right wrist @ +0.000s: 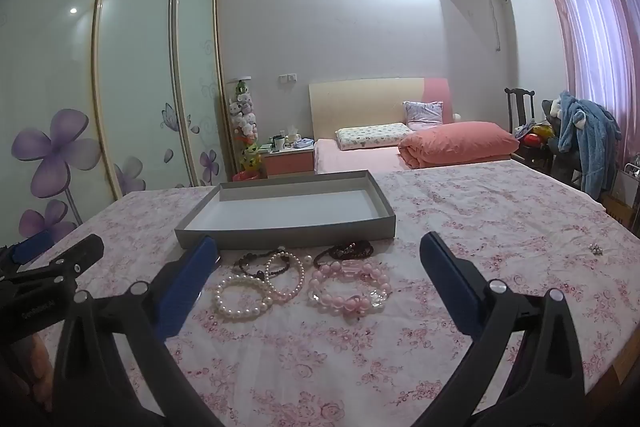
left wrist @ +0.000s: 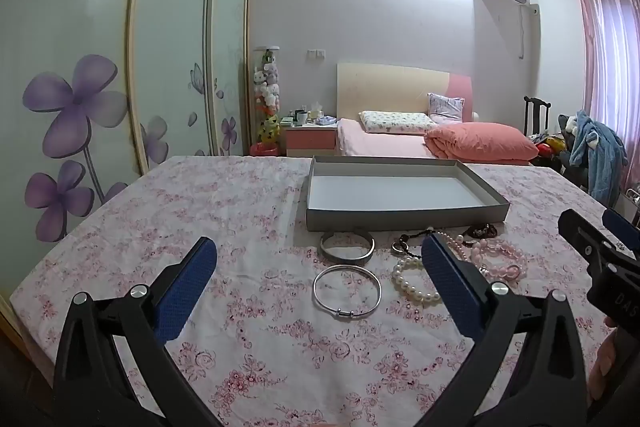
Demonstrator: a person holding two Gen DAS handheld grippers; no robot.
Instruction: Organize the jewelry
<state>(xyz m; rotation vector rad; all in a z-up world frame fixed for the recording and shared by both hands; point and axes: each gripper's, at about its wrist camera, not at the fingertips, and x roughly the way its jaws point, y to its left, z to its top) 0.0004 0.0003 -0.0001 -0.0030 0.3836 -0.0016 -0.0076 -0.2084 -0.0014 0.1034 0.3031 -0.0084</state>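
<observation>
A shallow grey box (left wrist: 400, 217) lies empty on the floral tablecloth. In front of it are a wide silver bangle (left wrist: 345, 257), a thin silver bangle (left wrist: 344, 313), a white pearl bracelet (left wrist: 416, 293), a pink bead bracelet (left wrist: 500, 253) and a dark cord bracelet (left wrist: 484, 229). My left gripper (left wrist: 318, 242) hovers open above the two bangles, holding nothing. In the right wrist view my right gripper (right wrist: 319, 239) is open over the pearl bracelet (right wrist: 224, 307), the pink bead bracelet (right wrist: 348, 301) and dark cords (right wrist: 348, 249), with the box (right wrist: 288, 233) behind them.
A small sparkly piece (right wrist: 596, 249) lies alone at the table's right. Beyond the table stand a bed with a pink quilt (left wrist: 480, 143), a sliding wardrobe (left wrist: 80, 87) on the left and a chair with a blue robe (right wrist: 580, 135) on the right.
</observation>
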